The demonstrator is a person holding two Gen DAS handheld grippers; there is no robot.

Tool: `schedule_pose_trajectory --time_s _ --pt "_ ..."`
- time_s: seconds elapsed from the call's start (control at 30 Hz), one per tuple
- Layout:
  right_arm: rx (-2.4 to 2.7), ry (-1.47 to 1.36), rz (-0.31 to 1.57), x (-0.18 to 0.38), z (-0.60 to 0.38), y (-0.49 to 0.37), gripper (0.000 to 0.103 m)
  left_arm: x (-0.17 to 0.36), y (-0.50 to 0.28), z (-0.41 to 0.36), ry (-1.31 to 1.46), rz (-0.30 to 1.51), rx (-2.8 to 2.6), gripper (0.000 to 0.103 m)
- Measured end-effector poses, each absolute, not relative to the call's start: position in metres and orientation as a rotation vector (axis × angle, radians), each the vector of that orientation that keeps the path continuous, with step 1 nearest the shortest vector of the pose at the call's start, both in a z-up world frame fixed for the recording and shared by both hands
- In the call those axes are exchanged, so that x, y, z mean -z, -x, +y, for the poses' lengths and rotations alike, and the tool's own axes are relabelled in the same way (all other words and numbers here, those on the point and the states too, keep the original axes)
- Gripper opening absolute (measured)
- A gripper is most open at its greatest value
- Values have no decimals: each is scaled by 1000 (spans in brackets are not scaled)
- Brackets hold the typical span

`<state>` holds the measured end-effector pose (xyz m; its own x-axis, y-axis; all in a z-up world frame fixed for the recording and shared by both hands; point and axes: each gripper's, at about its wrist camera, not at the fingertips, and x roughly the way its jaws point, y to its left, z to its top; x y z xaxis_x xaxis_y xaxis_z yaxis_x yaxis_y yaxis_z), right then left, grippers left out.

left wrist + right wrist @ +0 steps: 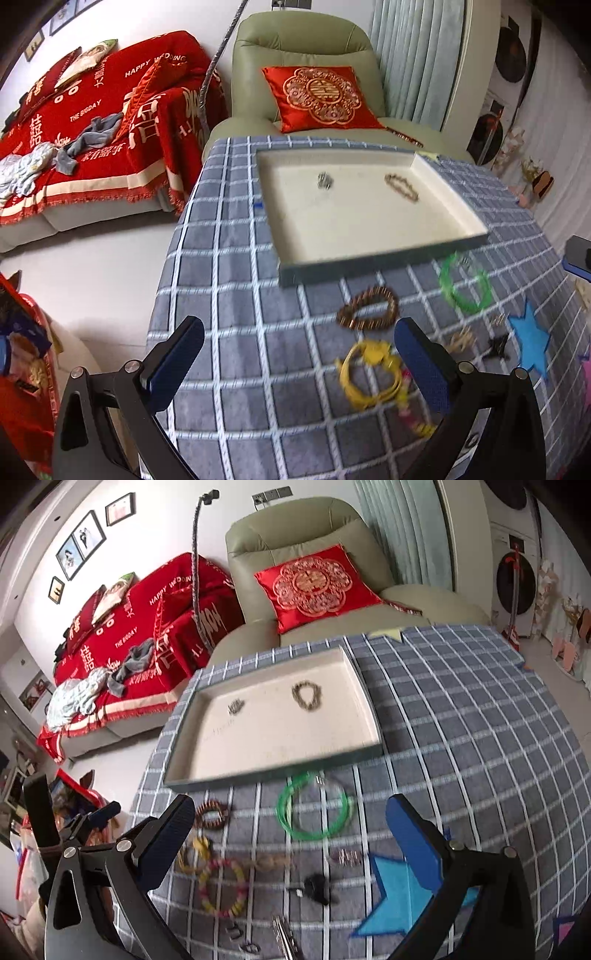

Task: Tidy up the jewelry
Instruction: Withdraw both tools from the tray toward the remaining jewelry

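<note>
Currently my right claw (291,853) spread wide, empty; left claw (299,365) likewise. Green bangle (314,808) flat on table, just before tray (184,775) near edge, dead ahead of right claw, nearer arm.

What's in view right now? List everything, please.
tray: 1, cream inside, table centre
pieces in tray: 2, silvery cluster, brownish bracelet
green bangle: 1, in front of tray
brown bead bracelet: 1, in front of tray
yellow bracelet: 1, near edge
pink-yellow bead bracelet: 1, near edge
black piece: 1, near edge
blue star: 1, on cloth
checked cloth: 1, grey-blue
armchair: 1, green, red cushion
left tongs: open, empty
right tongs: open, empty
</note>
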<state>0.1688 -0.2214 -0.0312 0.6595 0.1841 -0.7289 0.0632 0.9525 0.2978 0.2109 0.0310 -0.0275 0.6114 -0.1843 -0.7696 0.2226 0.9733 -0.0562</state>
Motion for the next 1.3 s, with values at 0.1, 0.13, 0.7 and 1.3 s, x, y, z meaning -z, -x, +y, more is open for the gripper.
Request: schedule_pose_trajectory --time_s 0.1,0.13,0.7,1.3 --pt "-48 -320 884 45 -224 -156 103 37 -202 31 -67 895 219 103" --pt "-40 -315 896 51 -225 -152 103 40 -200 31 -71 902 218 103" --pt "47 -352 1047 119 -215 -124 103 68 -197 36 -47 969 185 103" --pt "111 -301 1050 124 -200 -156 95 80 -204 20 -94 984 179 103"
